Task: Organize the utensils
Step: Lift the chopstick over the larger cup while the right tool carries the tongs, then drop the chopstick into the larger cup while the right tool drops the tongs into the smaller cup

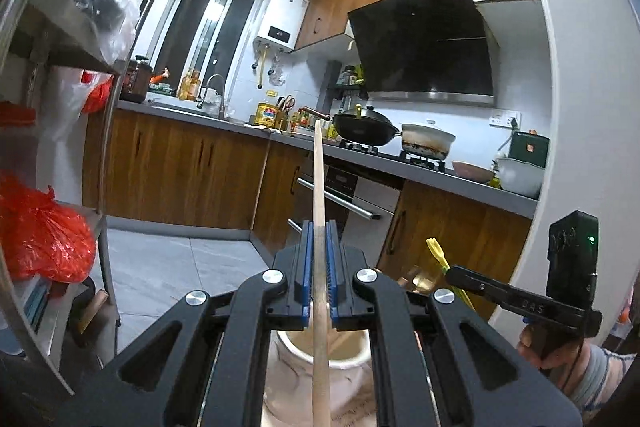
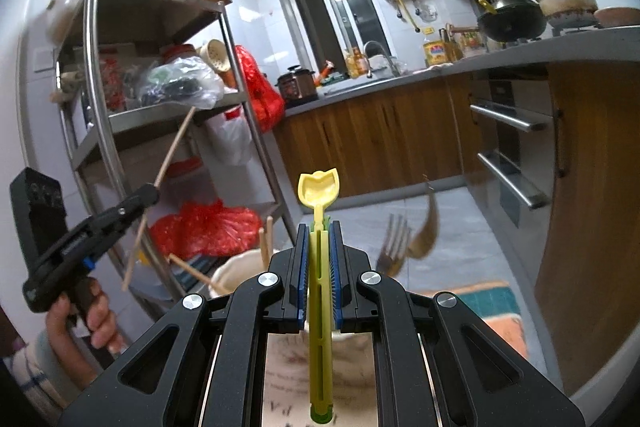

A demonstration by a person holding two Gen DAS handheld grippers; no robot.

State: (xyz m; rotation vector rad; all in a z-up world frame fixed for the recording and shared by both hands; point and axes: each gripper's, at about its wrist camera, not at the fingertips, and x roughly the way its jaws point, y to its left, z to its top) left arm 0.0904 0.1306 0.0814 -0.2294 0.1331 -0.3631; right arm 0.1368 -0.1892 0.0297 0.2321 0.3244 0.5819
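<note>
My left gripper (image 1: 319, 227) is shut on a long wooden chopstick (image 1: 318, 179) that points up and away, held above a cream ceramic utensil jar (image 1: 304, 347). My right gripper (image 2: 319, 227) is shut on a yellow-green plastic scoop (image 2: 319, 187), its bowl end upward. The jar (image 2: 240, 271) sits just below it and holds several wooden chopsticks (image 2: 266, 239), a metal fork (image 2: 394, 243) and a brass spoon (image 2: 426, 231). The left gripper (image 2: 148, 193) with its chopstick shows at the left in the right wrist view. The right gripper (image 1: 452, 273) shows at the right in the left wrist view.
A steel shelf rack (image 2: 100, 99) with red bags (image 2: 204, 227) stands to the left. A kitchen counter (image 1: 400, 171) carries a black wok (image 1: 366, 127), a white pot (image 1: 426, 139) and bowls. Wooden cabinets (image 1: 180, 171) and an oven lie beyond. A patterned mat (image 2: 476, 307) lies on the tiled floor.
</note>
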